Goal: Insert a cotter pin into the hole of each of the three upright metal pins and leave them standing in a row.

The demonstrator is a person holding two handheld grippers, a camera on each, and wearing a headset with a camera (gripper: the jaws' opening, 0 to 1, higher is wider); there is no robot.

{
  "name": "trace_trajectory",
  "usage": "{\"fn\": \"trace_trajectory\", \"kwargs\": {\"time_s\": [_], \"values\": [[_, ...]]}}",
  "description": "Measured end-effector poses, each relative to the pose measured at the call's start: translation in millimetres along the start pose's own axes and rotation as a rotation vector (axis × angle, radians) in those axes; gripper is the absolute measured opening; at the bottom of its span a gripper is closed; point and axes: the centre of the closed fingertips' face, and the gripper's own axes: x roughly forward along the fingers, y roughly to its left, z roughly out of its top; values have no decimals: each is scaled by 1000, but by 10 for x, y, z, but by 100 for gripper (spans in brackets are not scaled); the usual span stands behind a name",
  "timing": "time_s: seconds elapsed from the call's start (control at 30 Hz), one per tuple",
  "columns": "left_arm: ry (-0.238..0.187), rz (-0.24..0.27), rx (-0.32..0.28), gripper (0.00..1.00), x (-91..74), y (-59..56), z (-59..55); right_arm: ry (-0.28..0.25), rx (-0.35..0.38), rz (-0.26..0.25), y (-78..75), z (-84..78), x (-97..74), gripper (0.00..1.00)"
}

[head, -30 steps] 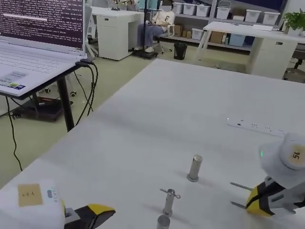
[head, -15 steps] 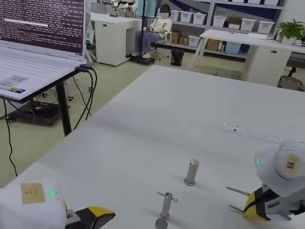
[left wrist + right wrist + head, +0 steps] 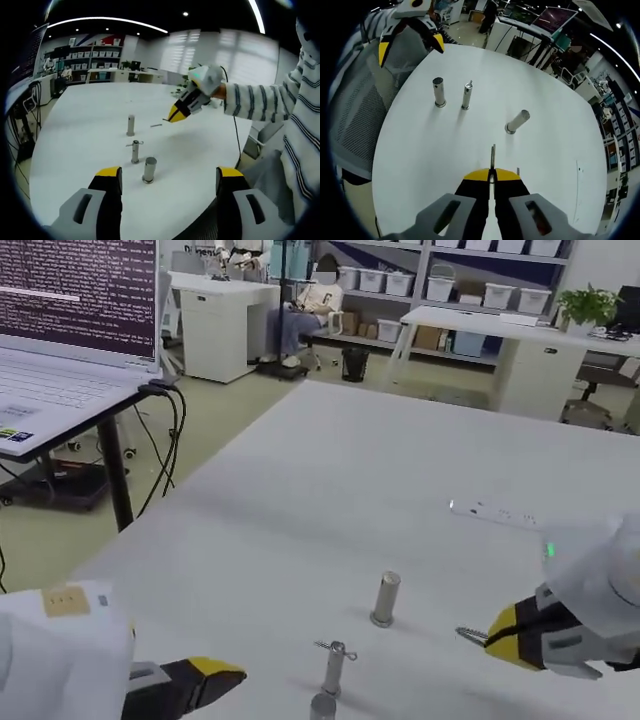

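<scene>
Three upright metal pins stand in a row on the white table (image 3: 330, 490). The far pin (image 3: 384, 598) and the nearest pin (image 3: 322, 706) are bare. The middle pin (image 3: 334, 665) has a cotter pin through its top. My right gripper (image 3: 492, 634) is to the right of the far pin, shut on a cotter pin (image 3: 470, 634) that points toward it. In the right gripper view that cotter pin (image 3: 493, 156) sticks out of the gripper (image 3: 492, 175) toward the far pin (image 3: 517, 122). My left gripper (image 3: 169, 182) is open and empty, just short of the nearest pin (image 3: 149, 170).
A white power strip (image 3: 495, 512) lies behind the pins. A laptop (image 3: 60, 350) sits on a stand off the table's left edge, with cables hanging. A short thin metal piece (image 3: 518, 171) lies on the table beside the right gripper's jaws. A striped sleeve (image 3: 260, 100) holds the right gripper.
The head camera has shifted. The right gripper has risen a little with the cotter pin and drawn nearer the far pin. The left gripper stays low and open.
</scene>
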Motion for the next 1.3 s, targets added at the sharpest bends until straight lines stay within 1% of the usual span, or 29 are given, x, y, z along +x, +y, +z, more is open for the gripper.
{"fn": "trace_trajectory", "kwargs": {"time_s": [0.07,0.1,0.17,0.2,0.27,0.3,0.33,0.37,0.43,0.5,0.63,0.7,0.77,0.83,0.9,1.07,1.13,1.17,1.3], "values": [[-8,-2,-8,73,18,13,37,-10,-8,-28,19,53,-58,0],[-13,-6,-16,73,31,20,68,-15,0,-37,32,72,-78,0],[-26,-13,-32,71,58,27,125,-45,-12,-67,67,148,-135,0],[-31,-17,-41,70,70,26,147,-47,-12,-69,79,157,-144,0],[-45,-38,-69,66,104,10,207,-69,-28,-96,116,217,-194,0],[-57,-48,-102,64,127,2,243,-81,-29,-106,150,252,-224,0],[-60,-56,-109,63,141,0,262,-95,-31,-120,170,290,-250,0],[-62,-66,-104,60,159,-4,286,-100,-32,-125,177,304,-260,0],[-61,-70,-106,59,189,0,312,-120,-35,-150,242,374,-305,0],[-58,-83,-119,58,218,-3,331,-135,-50,-170,287,437,-335,0],[-70,-110,-150,52,290,-18,413,-172,-70,-187,385,568,-375,0],[-80,-125,-173,50,330,-34,463,-179,-94,-219,392,622,-388,0],[-83,-140,-190,49,369,-51,504,-186,-114,-227,422,675,-398,0],[-87,-158,-207,45,406,-74,541,-204,-124,-233,451,756,-417,0],[-98,-170,-233,41,436,-90,586,-218,-144,-236,470,833,-433,0],[-113,-194,-246,34,465,-138,655,-231,-171,-238,497,934,-451,0],[-100,-208,-270,31,474,-169,649,-236,-182,-235,511,965,-446,0],[-96,-205,-274,29,482,-165,641,-237,-185,-236,517,974,-440,0],[-88,-208,-267,21,500,-189,614,-238,-203,-223,575,1011,-399,0]]}}
